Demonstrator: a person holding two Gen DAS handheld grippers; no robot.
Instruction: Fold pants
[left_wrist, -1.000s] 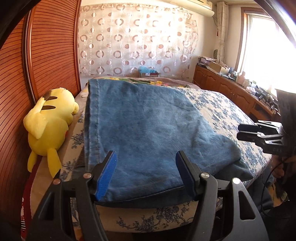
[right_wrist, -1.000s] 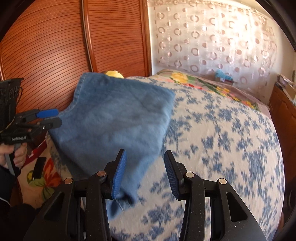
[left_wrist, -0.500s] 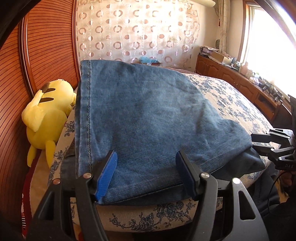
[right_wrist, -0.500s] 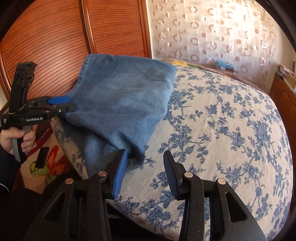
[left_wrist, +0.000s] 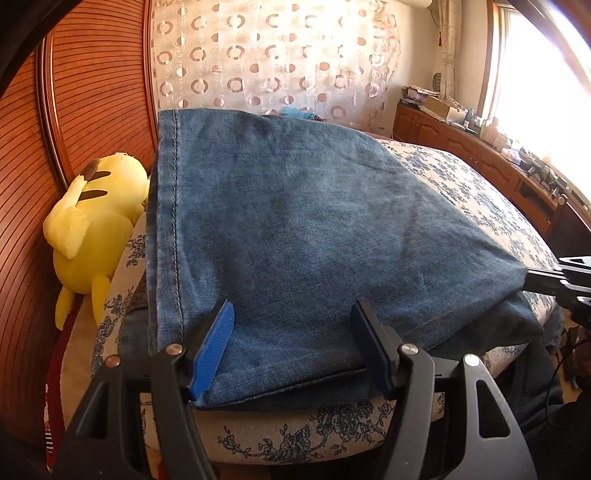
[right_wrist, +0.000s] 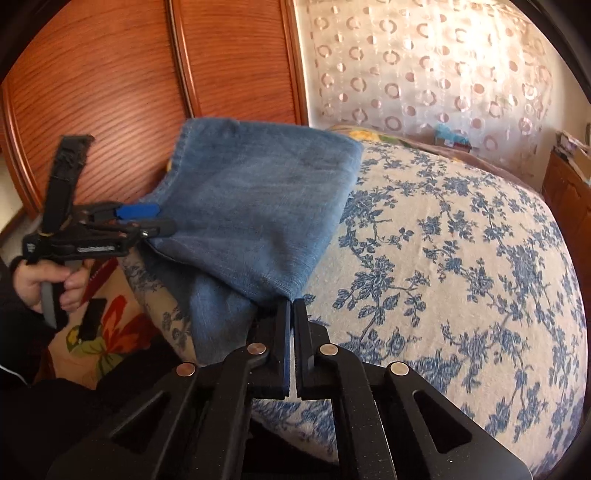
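Right tool (right_wrist: 293, 306) pinches the folded jeans (right_wrist: 258, 210) corner (left tool (left_wrist: 291, 325) gapes).

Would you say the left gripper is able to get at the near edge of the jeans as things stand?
Probably yes. The left gripper is open, its fingers straddling the near edge of the jeans on the bed, with nothing in between.
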